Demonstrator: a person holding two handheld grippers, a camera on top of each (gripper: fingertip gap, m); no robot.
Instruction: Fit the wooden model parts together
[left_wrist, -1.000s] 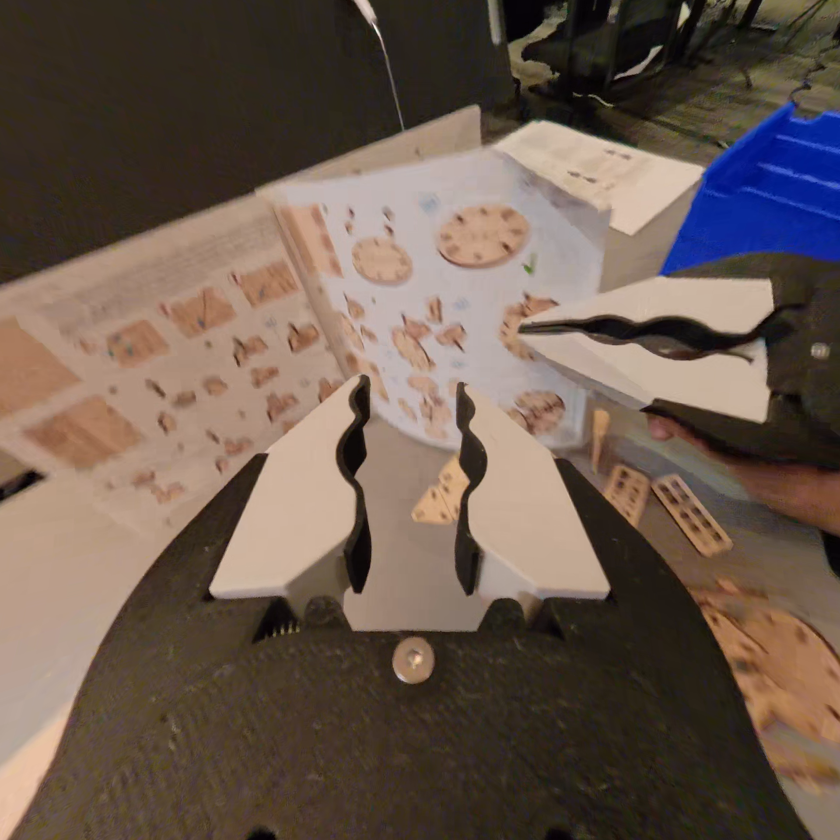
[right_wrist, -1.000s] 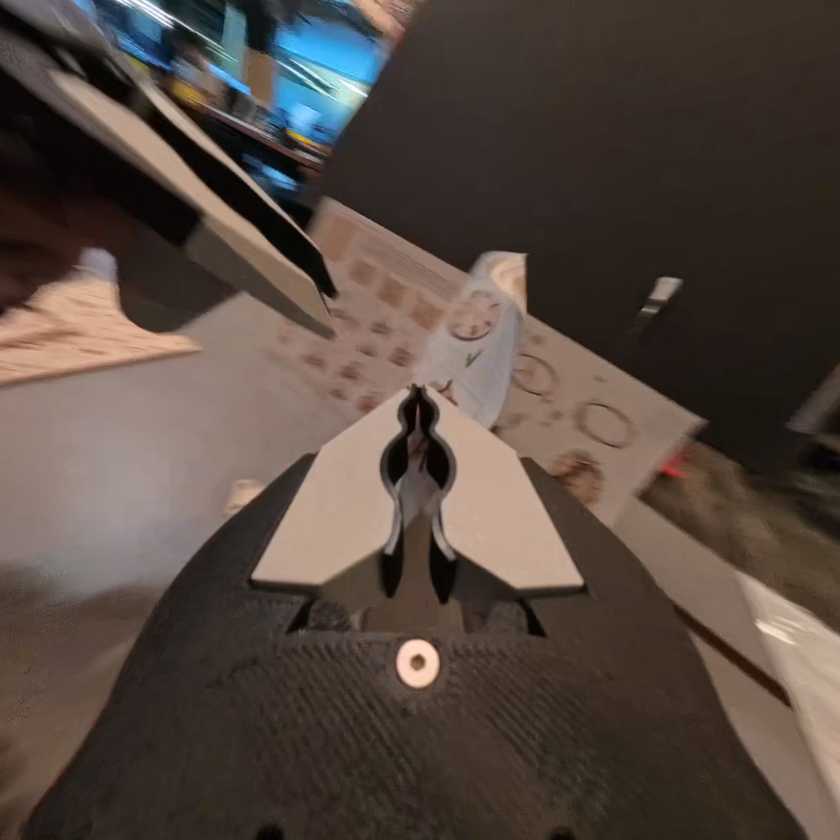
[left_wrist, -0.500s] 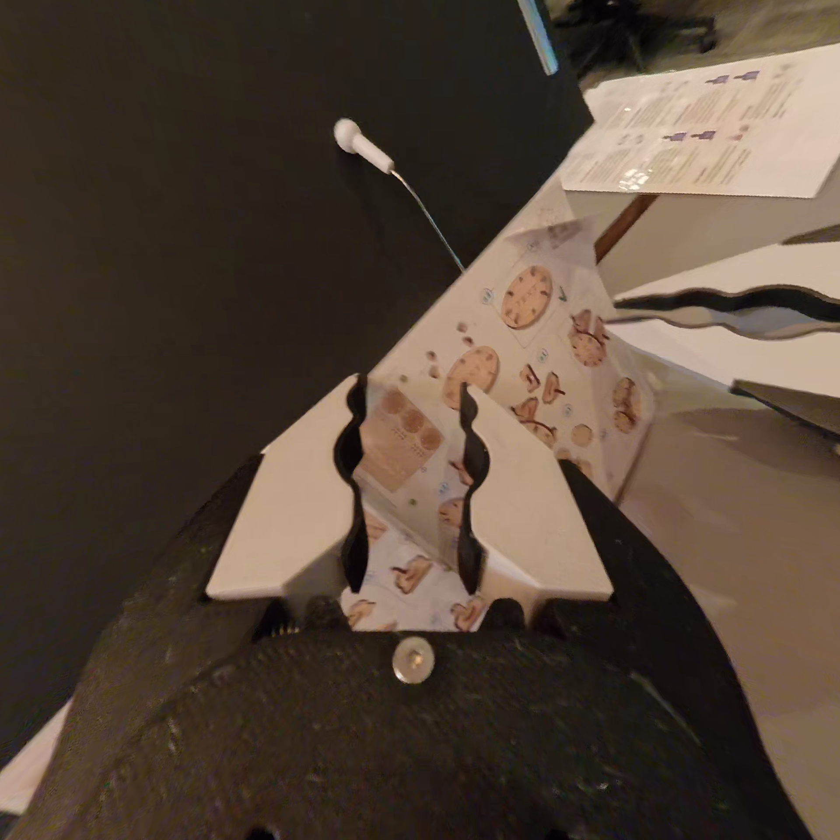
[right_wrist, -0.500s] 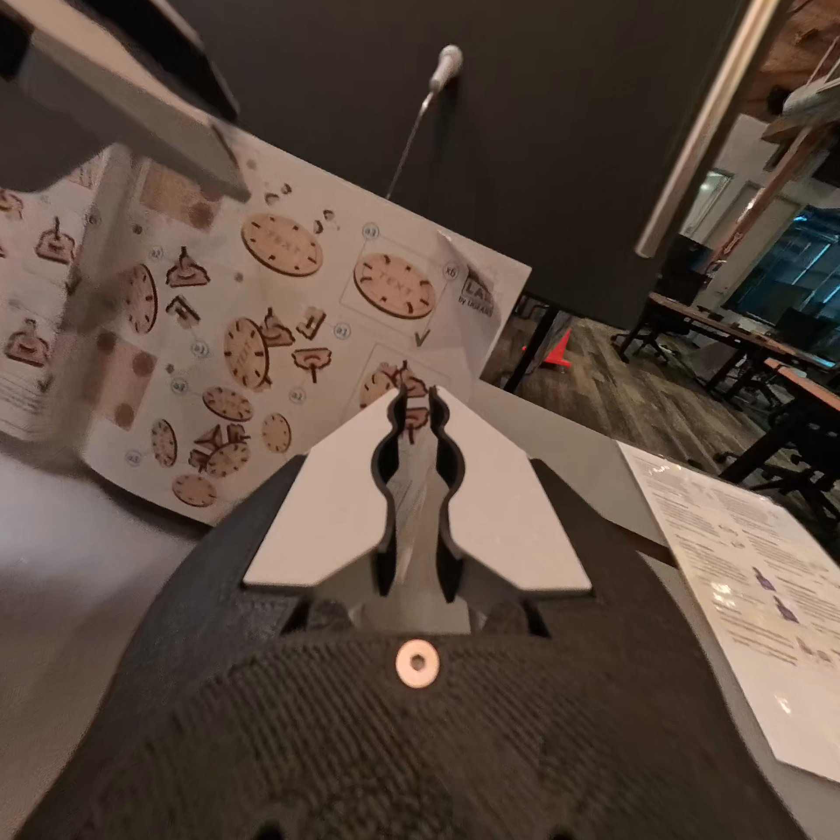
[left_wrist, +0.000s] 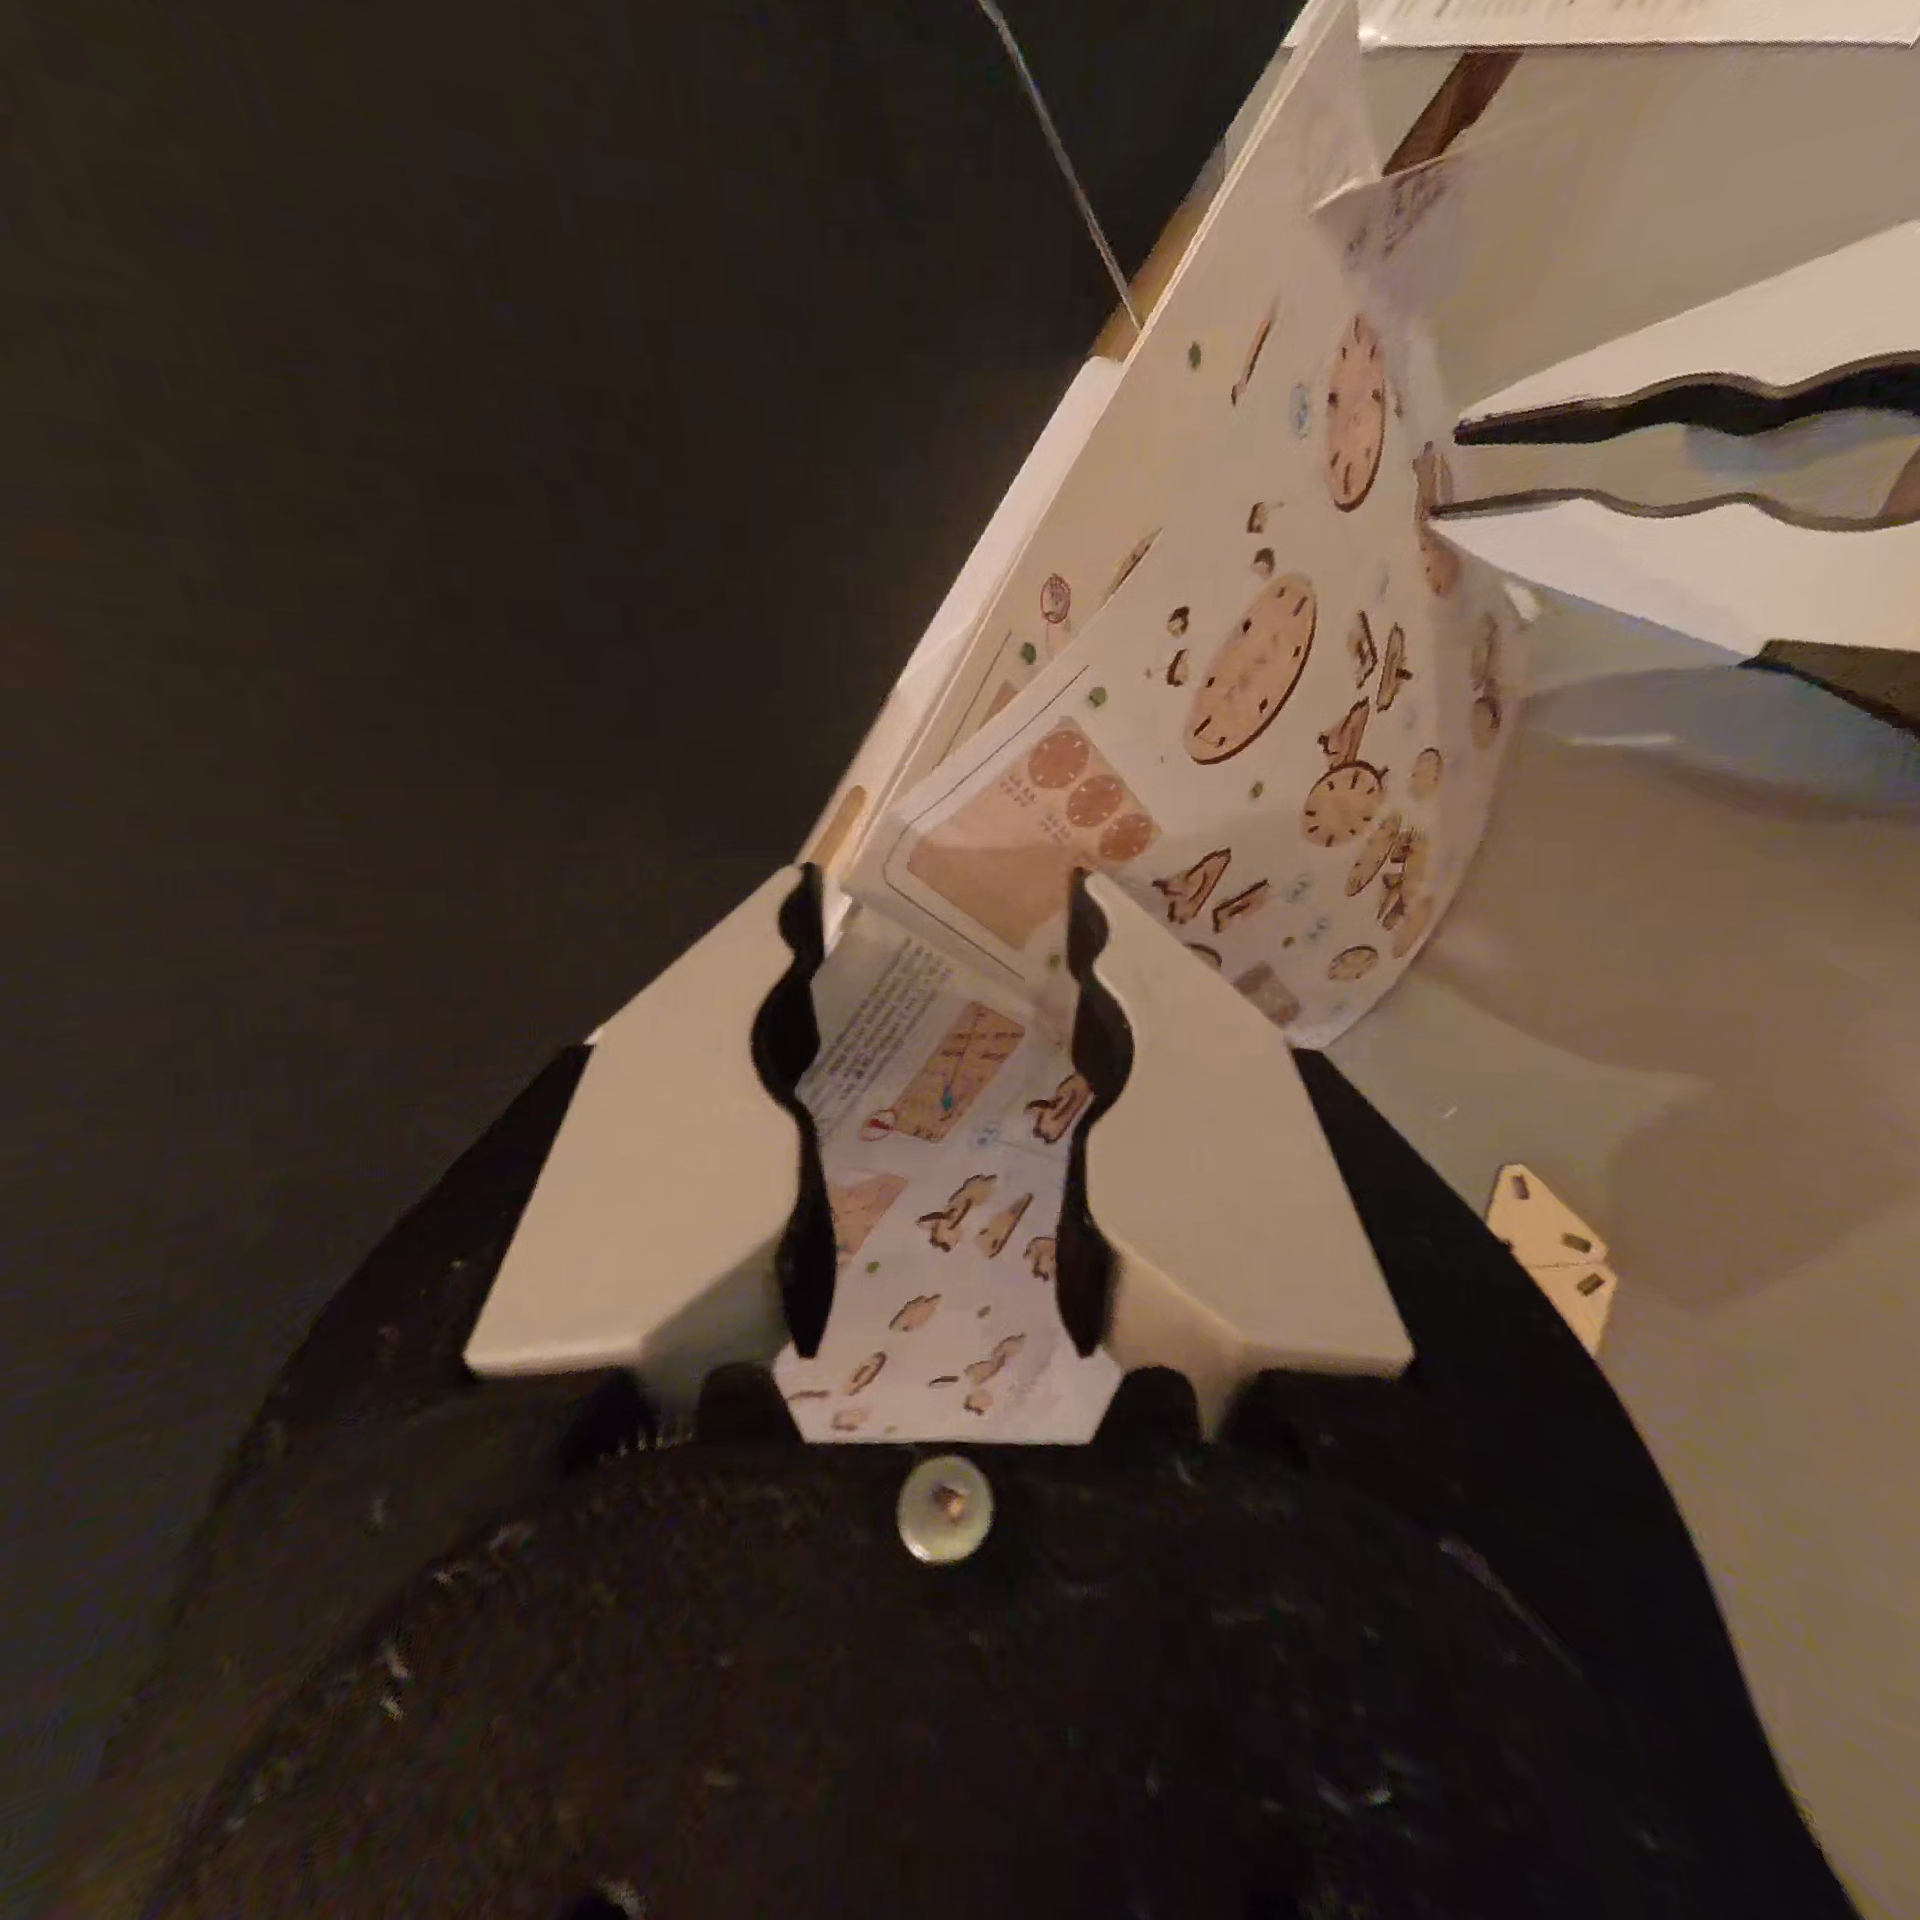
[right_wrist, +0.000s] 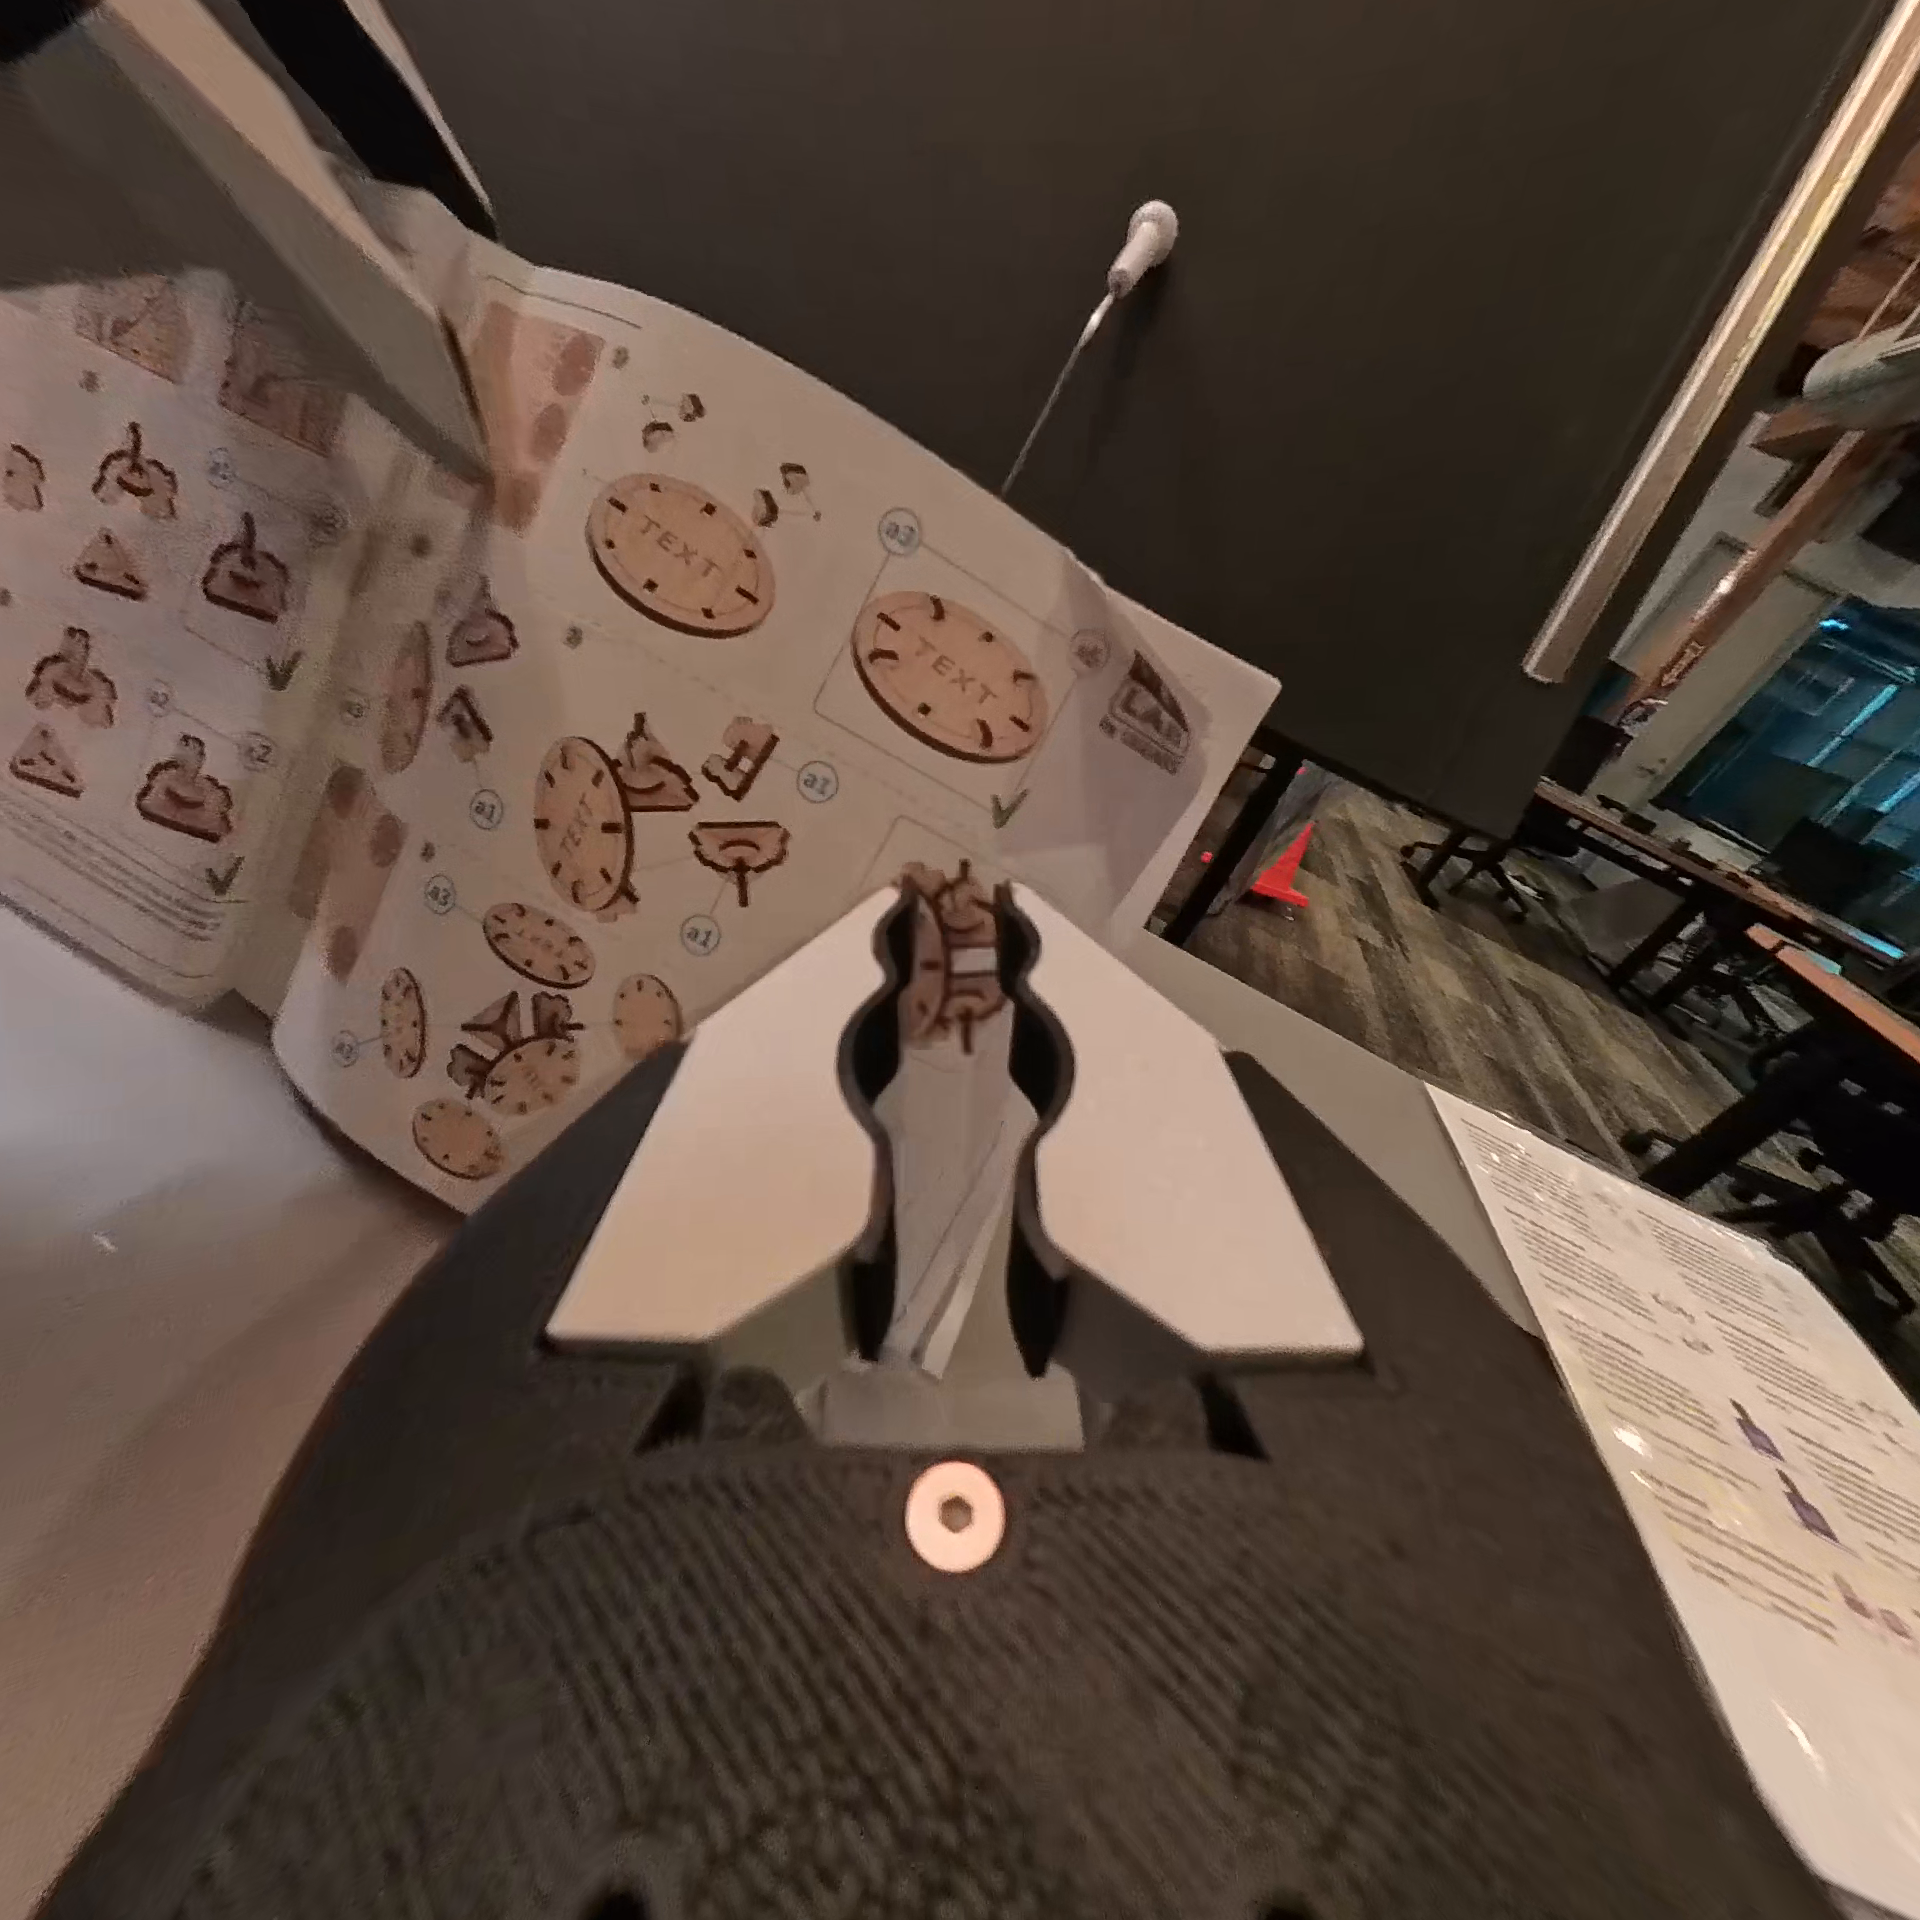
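Right tongs (right_wrist: 954, 904) stand slightly parted around the sheet's (right_wrist: 727, 665) edge, pads not clearly pressing; left tongs (left_wrist: 940, 914) gape, the folded sheet between them untouched. Unheld, the upright sheet could flop onto the counter (right_wrist: 135, 1195).
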